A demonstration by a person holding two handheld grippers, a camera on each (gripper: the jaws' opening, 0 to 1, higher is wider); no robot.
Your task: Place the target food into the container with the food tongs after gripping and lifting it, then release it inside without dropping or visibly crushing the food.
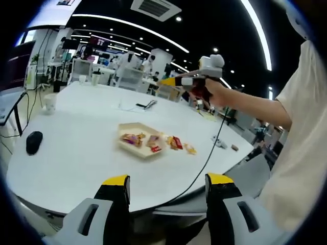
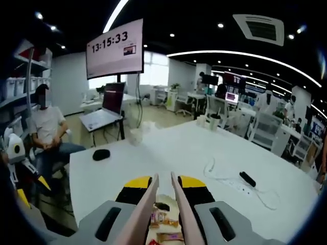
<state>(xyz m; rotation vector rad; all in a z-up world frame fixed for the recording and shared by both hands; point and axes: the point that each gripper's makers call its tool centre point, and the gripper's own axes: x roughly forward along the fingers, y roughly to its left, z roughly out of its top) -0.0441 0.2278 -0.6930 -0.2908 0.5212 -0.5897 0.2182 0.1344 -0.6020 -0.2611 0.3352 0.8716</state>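
Early approach over the white worktop (image 1: pixel 76 153): cream tray (image 1: pixel 139 139) at centre, loose snacks (image 1: pixel 176 143) just beside it at 3 o'clock, nothing lifted yet. Left gripper (image 1: pixel 166 191) wide open and empty, well short of the food; right gripper (image 2: pixel 163 199) clamped on the tongs (image 2: pixel 162 204), tips slightly apart over the tray. Next, probably: lowering the tongs onto one snack, closing gently.

One tray (image 1: pixel 134 146), two grippers (image 1: pixel 162 191) (image 2: pixel 163 196)

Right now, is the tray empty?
No. The tray holds several wrapped snacks; a few more lie on the table beside it.
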